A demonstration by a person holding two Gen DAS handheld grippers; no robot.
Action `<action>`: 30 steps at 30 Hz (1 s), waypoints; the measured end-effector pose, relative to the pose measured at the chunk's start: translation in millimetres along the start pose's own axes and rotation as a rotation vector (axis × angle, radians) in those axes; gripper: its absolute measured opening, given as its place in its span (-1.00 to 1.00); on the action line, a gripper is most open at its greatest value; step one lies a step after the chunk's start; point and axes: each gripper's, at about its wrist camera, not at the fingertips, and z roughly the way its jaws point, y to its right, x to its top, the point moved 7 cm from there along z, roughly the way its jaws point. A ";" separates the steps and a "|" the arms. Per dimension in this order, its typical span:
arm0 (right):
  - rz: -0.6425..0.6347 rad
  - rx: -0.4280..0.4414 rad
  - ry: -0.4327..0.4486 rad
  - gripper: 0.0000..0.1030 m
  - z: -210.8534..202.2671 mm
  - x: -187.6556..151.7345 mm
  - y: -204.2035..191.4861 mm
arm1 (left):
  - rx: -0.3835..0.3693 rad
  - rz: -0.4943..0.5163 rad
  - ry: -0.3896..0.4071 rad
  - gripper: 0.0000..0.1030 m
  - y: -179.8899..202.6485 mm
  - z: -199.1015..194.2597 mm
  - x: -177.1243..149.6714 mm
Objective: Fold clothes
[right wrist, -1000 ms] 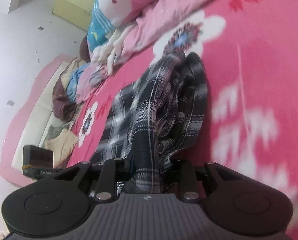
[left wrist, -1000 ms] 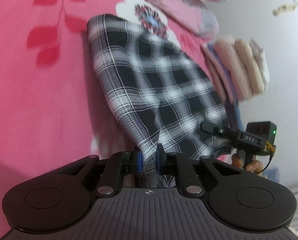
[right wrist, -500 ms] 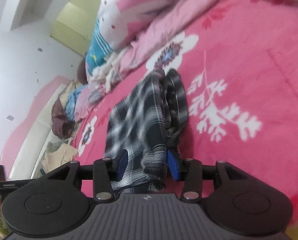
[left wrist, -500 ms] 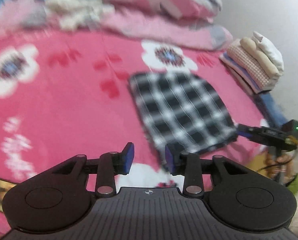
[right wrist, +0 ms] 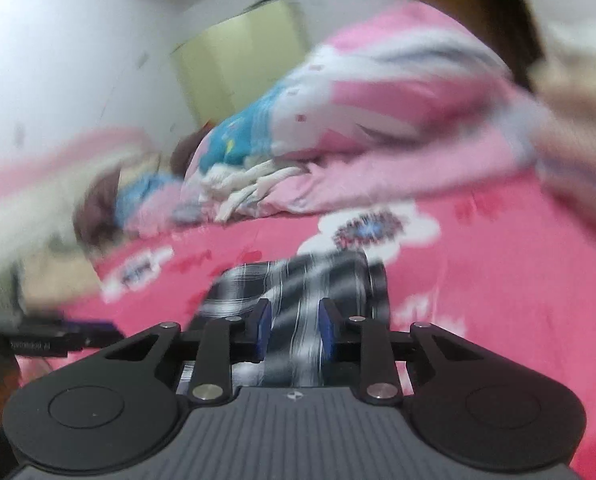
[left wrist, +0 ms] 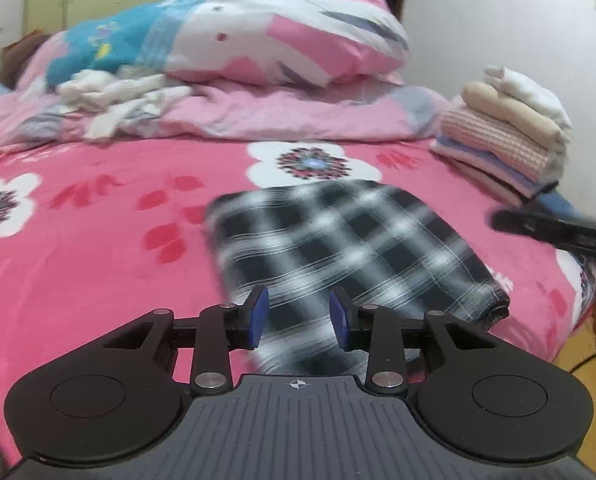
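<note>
Black-and-white checked cloth (left wrist: 338,240), folded into a flat rectangle, lies on the pink flowered bedspread (left wrist: 78,260) near its front edge. Closest in, the left gripper (left wrist: 297,316) hangs above the cloth's near end, jaws spread and pinching nothing. The right gripper (right wrist: 293,330) is closing; cloth shows between its blue pads (right wrist: 263,332), though blur hides any contact. Farther back, folded clothes (left wrist: 506,132) are stacked at the right edge, and a rumpled quilt (left wrist: 238,60) lies along the far side.
</note>
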 end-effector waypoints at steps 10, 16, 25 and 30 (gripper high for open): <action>-0.119 -0.031 -0.206 -0.77 108.2 -40.7 29.4 | -0.240 -0.187 -0.203 -0.43 -6.9 71.8 -21.0; -0.240 -0.021 -0.151 -0.78 106.8 8.6 6.0 | -0.336 -0.368 -0.217 -0.43 -24.3 79.4 -29.3; -0.189 -0.068 -0.224 -0.76 147.9 6.2 39.0 | -0.350 -0.413 -0.216 -0.41 -28.9 76.5 -31.3; -0.179 -0.055 -0.221 -0.76 166.3 8.1 39.2 | -0.367 -0.439 -0.219 -0.41 -30.6 82.1 -30.0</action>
